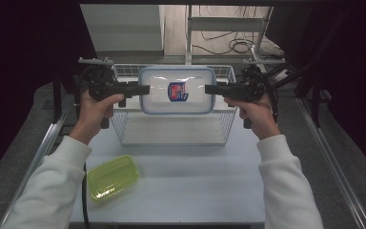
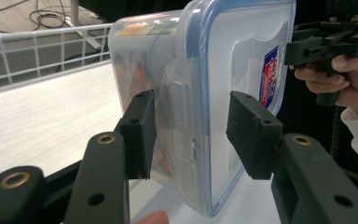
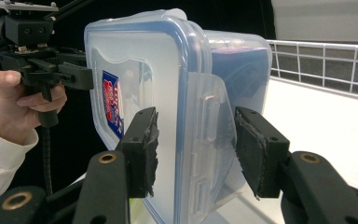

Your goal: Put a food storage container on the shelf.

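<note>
- Hanging above the white wire basket, the clear plastic container with its blue-rimmed lid sits between the two claws, lid facing up toward the high camera.
- Left claw meets the container's left short end; in the left gripper view its jaws straddle the lid latch, with a gap still showing on the lid side, so the claw is narrowed around the edge but not clearly clamped.
- Right claw meets the opposite end; its jaws likewise bracket the side latch, the claw partly spread.
- A red-and-blue label sits on the lid.
- A green tray lies on the bench, well apart, near the person's left sleeve.
</note>
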### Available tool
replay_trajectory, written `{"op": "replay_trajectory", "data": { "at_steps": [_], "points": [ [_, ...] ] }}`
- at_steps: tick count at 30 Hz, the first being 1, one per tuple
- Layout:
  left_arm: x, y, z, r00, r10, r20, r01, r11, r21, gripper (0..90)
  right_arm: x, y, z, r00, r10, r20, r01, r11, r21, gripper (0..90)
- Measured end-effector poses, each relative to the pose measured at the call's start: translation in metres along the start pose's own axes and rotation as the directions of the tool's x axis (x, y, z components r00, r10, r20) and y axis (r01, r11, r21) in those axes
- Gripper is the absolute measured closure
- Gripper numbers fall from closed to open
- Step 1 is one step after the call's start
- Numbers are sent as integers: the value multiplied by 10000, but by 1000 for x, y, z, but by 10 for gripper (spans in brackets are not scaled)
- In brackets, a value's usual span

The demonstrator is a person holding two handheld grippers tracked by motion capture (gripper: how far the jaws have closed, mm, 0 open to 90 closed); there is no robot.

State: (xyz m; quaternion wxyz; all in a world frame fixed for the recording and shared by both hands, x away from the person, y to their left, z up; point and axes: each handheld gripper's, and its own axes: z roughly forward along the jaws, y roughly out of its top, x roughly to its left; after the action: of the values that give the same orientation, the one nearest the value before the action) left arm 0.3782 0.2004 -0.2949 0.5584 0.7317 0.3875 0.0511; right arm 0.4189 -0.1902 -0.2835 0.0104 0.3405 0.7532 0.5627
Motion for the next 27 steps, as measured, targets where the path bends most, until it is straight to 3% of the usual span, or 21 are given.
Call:
{"op": "replay_trajectory", "data": {
  "at_steps": [8, 17, 27],
  "points": [
    [15, 9, 4, 10000, -65, -64, 66, 9999, 89, 530, -9, 8, 12, 9998, 174, 50, -174, 9998, 41, 502],
    [37, 11, 14, 9986, -523, 110, 519, 9981, 343, 528, -20, 14, 25, 9986, 469, 235, -478, 9981, 395, 500],
    [43, 10, 16, 9965, -838, 40, 837, 9959, 344, 522, -26, 12, 33, 9965, 777, 302, -793, 9955, 526, 495]
  ]
}}
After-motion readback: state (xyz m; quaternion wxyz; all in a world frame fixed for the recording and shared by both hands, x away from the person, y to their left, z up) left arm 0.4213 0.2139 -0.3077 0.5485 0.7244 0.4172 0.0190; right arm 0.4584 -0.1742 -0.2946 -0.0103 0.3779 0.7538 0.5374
